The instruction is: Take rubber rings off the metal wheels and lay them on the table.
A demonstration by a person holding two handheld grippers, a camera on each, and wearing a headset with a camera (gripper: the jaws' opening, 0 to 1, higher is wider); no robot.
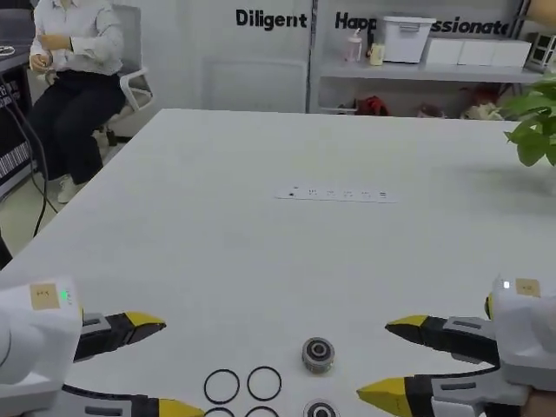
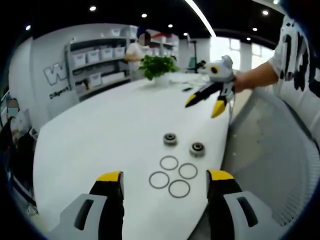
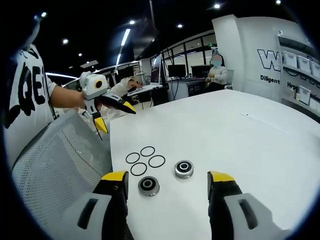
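Observation:
Two small metal wheels stand on the white table near its front edge. Left of them lie several thin black rubber rings, flat and close together. In the left gripper view the rings lie just ahead of my jaws, with the wheels beyond. In the right gripper view one wheel sits between my jaws and the rings lie further on. My left gripper is open and holds nothing. My right gripper is open too, right of the wheels.
A white strip with small marks lies mid-table. A green plant stands at the right edge. A person sits on a chair at the far left. Shelves line the back wall. A grey mesh chair back is close to the front edge.

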